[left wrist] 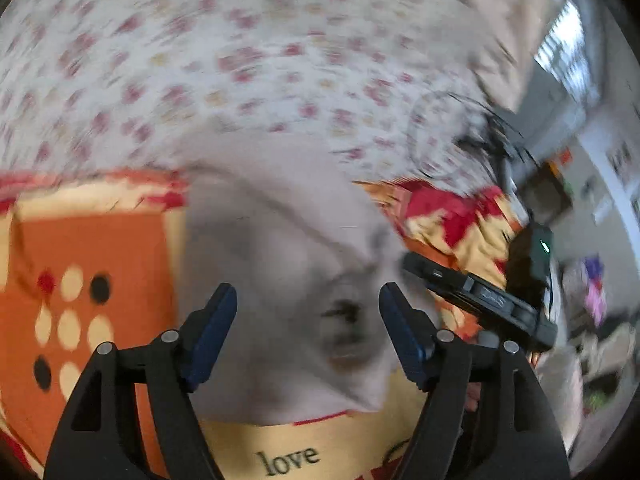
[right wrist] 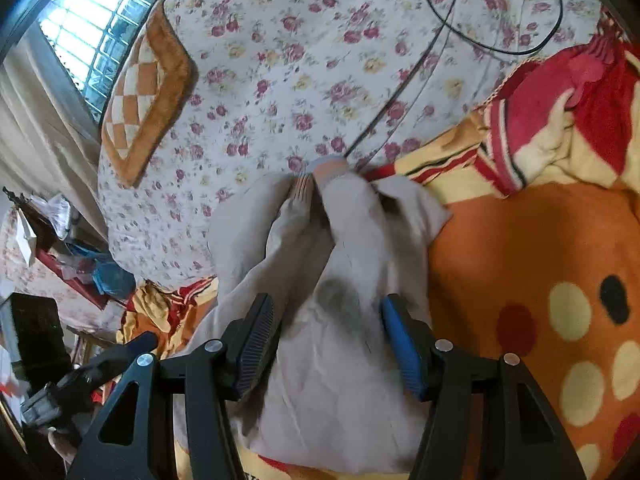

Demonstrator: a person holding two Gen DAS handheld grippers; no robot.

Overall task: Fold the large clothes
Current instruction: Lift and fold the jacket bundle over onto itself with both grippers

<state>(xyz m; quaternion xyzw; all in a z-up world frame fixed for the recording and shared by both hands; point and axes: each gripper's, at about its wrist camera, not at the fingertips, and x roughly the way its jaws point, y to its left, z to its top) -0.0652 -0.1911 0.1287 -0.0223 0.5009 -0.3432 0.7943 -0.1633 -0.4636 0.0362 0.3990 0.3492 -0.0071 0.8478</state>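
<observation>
A pale grey garment [right wrist: 344, 320] with a dark print and a striped cuff [right wrist: 304, 186] lies bunched on an orange, red and cream blanket [right wrist: 520, 248]. My right gripper [right wrist: 326, 346] is open just above it, fingers either side of the cloth, holding nothing. In the blurred left wrist view the same garment [left wrist: 288, 264] lies below my left gripper [left wrist: 308, 336], which is open and empty. The right gripper's black body [left wrist: 480, 300] shows at the right of that view.
A floral bedsheet [right wrist: 300, 60] lies beyond the blanket, with a black cable [right wrist: 460, 20] looped on it and an orange checked cushion [right wrist: 148, 92] at the left. A window [right wrist: 92, 28] and cluttered shelves [right wrist: 72, 256] are off the bed's left side.
</observation>
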